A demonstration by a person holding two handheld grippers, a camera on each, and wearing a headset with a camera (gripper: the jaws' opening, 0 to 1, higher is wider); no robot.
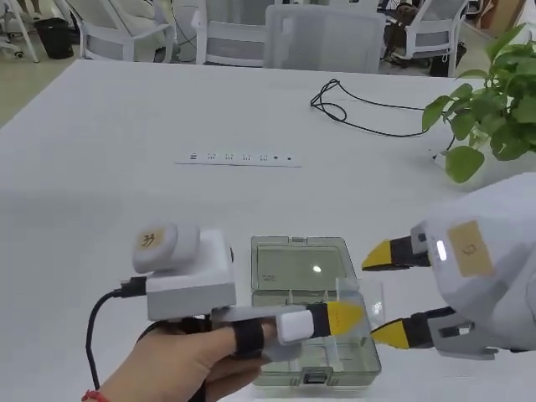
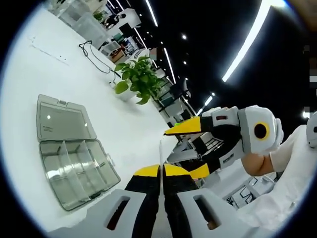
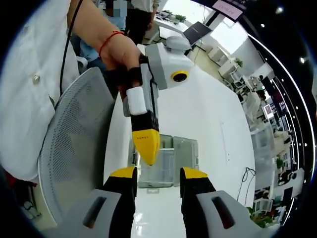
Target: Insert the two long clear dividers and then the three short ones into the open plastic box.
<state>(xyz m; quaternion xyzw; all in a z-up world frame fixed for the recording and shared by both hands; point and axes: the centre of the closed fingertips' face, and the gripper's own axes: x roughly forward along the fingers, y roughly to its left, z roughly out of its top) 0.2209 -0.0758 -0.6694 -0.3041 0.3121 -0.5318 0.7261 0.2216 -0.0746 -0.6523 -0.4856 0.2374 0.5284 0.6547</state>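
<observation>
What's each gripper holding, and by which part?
Left gripper is shut on a clear divider, pinched at one edge. Right gripper is open, holding nothing.

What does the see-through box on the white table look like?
The plastic box is clear with a greyish tint, lying open and flat on the white table. Its lid is folded back flat beside the base, joined along one long edge. A small latch sits on the base's front wall. Clear dividers already stand inside, making compartments. The left gripper hangs over it, shut on another clear divider.
</observation>
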